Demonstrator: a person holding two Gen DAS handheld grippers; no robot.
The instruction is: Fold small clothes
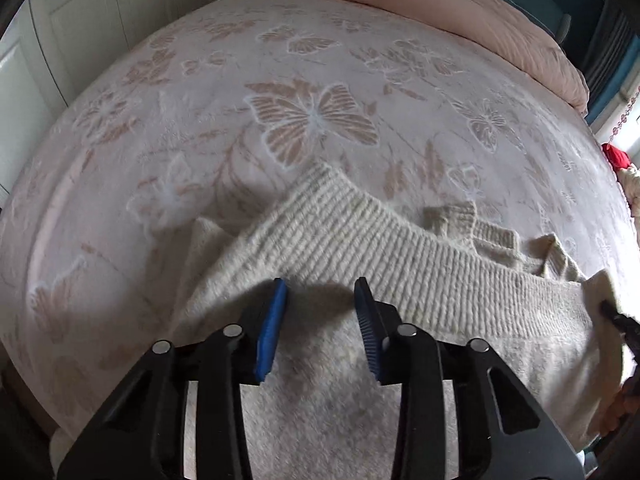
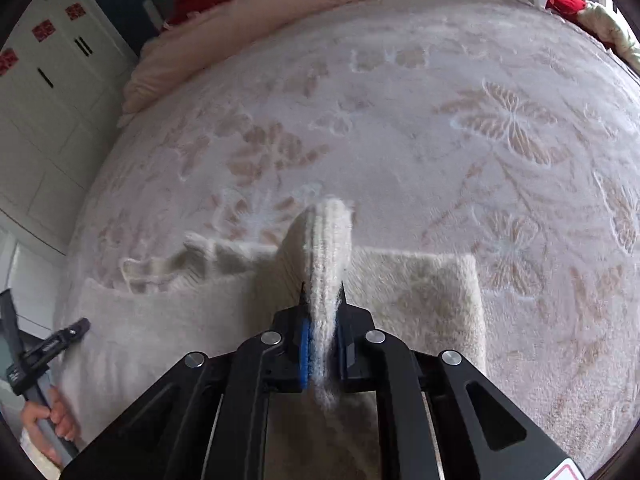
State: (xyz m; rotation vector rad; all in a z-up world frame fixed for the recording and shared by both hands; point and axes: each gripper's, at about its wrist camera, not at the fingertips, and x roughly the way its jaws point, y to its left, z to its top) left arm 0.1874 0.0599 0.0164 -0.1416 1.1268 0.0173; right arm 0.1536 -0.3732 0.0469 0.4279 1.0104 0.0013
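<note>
A cream knitted sweater [image 1: 360,340] lies on the bed, its ribbed hem [image 1: 400,240] folded over toward me. My left gripper [image 1: 320,292] is open and empty, its blue pads just above the sweater's body. My right gripper [image 2: 323,300] is shut on the ribbed hem [image 2: 326,240] of the sweater and lifts it off the rest of the garment [image 2: 420,292]. The right gripper's tip shows at the right edge of the left wrist view [image 1: 616,316]. The left gripper shows at the left edge of the right wrist view [image 2: 60,340].
A pink butterfly-patterned blanket [image 1: 312,120] covers the bed. A pink duvet [image 1: 460,12] is bunched at the far edge. Red and cream items [image 2: 580,8] lie at the far right corner. White cabinets [image 2: 48,92] stand on the left.
</note>
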